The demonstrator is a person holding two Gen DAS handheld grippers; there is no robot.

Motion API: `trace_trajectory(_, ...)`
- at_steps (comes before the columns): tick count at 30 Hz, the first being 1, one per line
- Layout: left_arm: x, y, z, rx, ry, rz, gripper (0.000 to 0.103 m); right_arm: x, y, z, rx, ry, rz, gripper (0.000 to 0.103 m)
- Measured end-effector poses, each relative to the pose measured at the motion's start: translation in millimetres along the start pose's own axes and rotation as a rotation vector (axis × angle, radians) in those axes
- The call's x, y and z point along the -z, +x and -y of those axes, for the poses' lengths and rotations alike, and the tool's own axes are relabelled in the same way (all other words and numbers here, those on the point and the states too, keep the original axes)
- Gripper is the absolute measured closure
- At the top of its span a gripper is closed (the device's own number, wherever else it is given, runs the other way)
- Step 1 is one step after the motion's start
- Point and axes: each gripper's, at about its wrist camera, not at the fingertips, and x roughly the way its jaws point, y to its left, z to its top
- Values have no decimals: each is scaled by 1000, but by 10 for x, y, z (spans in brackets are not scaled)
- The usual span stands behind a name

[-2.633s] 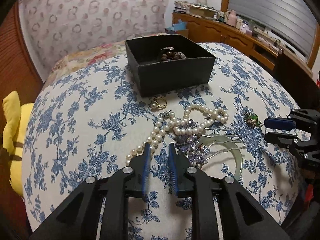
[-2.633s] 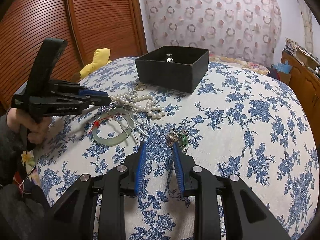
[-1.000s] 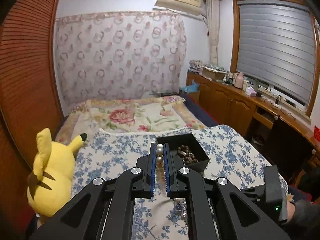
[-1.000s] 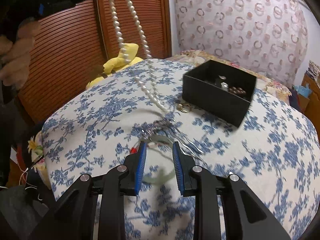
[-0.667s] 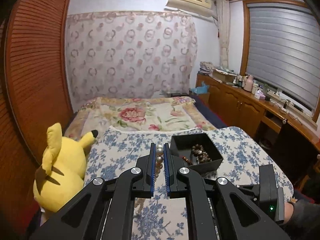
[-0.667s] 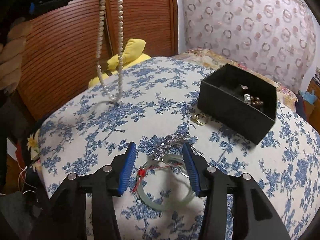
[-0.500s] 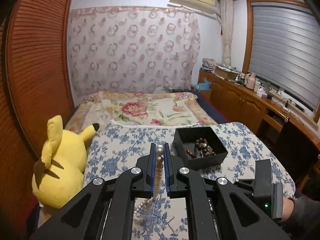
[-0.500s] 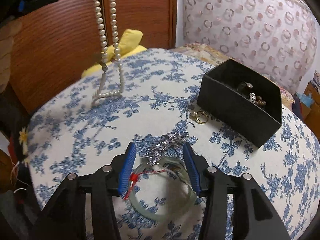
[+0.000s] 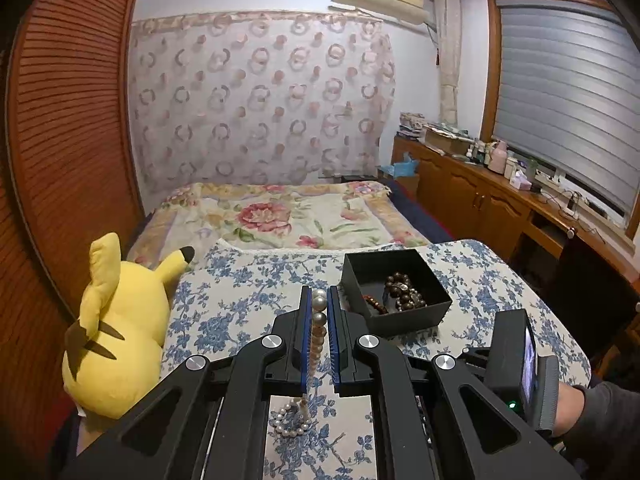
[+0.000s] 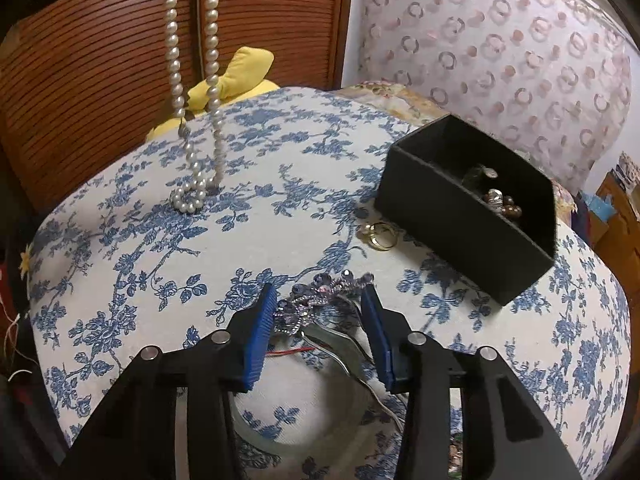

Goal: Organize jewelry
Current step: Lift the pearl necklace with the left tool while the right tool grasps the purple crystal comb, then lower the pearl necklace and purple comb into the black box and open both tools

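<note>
White pearl necklace (image 10: pixel 176 60) lifted off the jewelry pile, pinched in fully closed left tool (image 9: pixel 319 312), tail coiled on floral bench (image 10: pixel 280 208); right tool (image 10: pixel 318 330) closing around purple crystal hair comb (image 10: pixel 316 300), not gripped; black box (image 10: pixel 472 216) next

White pearl necklace (image 10: pixel 175 52); black box (image 10: pixel 460 216); blue-floral white cloth (image 10: pixel 132 240); yellow plush (image 9: pixel 116 320).

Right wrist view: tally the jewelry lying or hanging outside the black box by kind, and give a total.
Pearl necklace: 1
Gold ring piece: 1
Purple jewelled hair comb: 1
Pale green bangle: 1
Total: 4, not counting a small piece half hidden at the bottom edge.
</note>
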Motion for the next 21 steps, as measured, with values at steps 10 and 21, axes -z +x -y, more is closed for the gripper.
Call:
trace_trajectory(10, -68, 36, 96, 14, 9, 4, 97, -29, -251, 133, 5, 11, 61, 80)
trace_trajectory(21, -445, 9, 259, 53, 22, 58, 97, -159, -779, 295, 4, 12, 175, 80)
